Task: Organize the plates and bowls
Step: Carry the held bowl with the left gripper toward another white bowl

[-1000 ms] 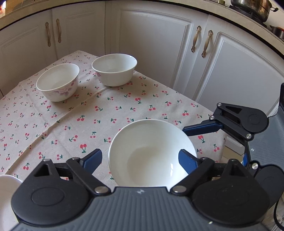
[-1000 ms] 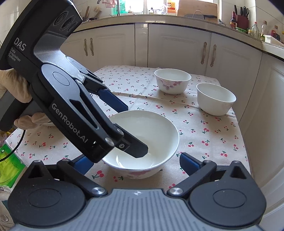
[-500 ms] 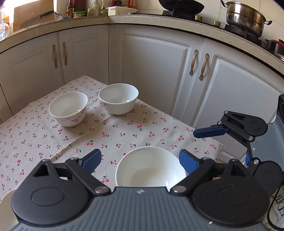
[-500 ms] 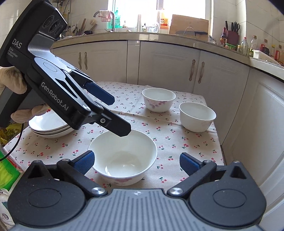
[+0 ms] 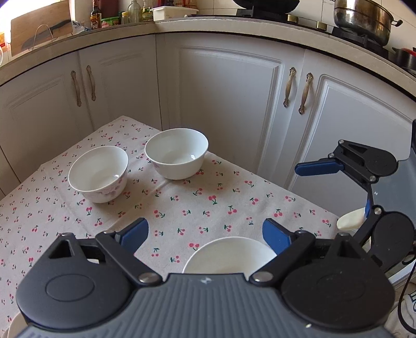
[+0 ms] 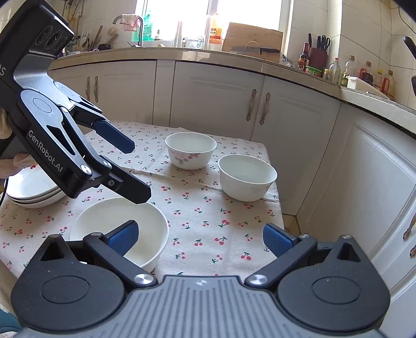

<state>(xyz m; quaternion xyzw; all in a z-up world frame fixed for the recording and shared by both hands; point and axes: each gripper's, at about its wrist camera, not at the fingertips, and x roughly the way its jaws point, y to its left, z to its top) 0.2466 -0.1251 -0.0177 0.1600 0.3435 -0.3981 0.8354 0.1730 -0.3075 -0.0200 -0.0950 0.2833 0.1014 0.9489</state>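
Note:
A large white bowl sits near the front of the cherry-print tablecloth. Two smaller white bowls stand at the far side: a flowered one and a plain one. A stack of white plates lies at the left. My left gripper is open and empty above the large bowl; it also shows in the right wrist view. My right gripper is open and empty, near the table's front edge; it shows in the left wrist view.
White kitchen cabinets wrap around the far and right sides of the table. The counter holds bottles, a cutting board and a steel pot. The table's right edge drops to the floor beside the cabinets.
Both grippers have pulled back and risen away from the large bowl, which stays on the cloth. The left gripper's fingers have come out of the bowl.

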